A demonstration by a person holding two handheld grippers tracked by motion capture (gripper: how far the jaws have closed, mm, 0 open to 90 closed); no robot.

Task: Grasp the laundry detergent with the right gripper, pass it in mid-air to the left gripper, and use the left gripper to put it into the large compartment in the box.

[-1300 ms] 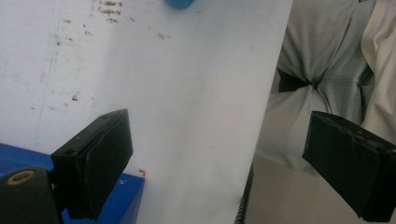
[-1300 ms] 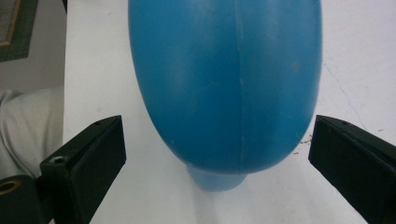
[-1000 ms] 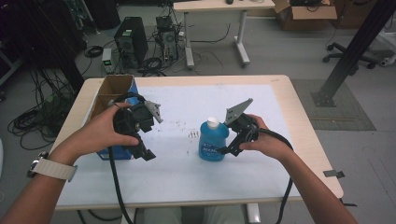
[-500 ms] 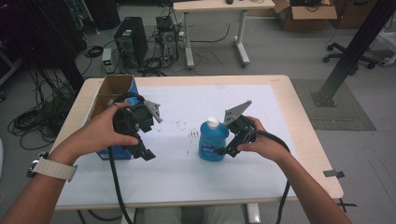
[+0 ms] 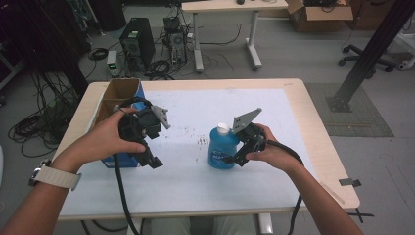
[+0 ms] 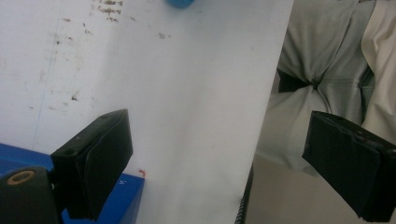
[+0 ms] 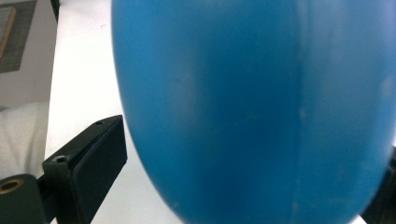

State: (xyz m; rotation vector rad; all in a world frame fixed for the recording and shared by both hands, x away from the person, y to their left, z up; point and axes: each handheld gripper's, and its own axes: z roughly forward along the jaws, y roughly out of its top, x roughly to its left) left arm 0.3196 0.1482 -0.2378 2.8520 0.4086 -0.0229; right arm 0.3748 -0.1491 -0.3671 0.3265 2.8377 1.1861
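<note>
Straddling the blue plastic bottle with a white cap (image 5: 223, 148), the right gripper (image 5: 234, 157) has jaws around it, pads not visibly pressing. Closing squarely on the mid-body should prevent tipping. At nine o'clock, the left gripper (image 5: 155, 161) hangs released, empty.

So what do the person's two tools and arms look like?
Both tools, the left tool and right tool, are black with blocky black pads, a grey three-cornered plate on top and a thick black trailing cable. The left wrist wears a watch with a pale band; forearms show no sleeves.
</note>
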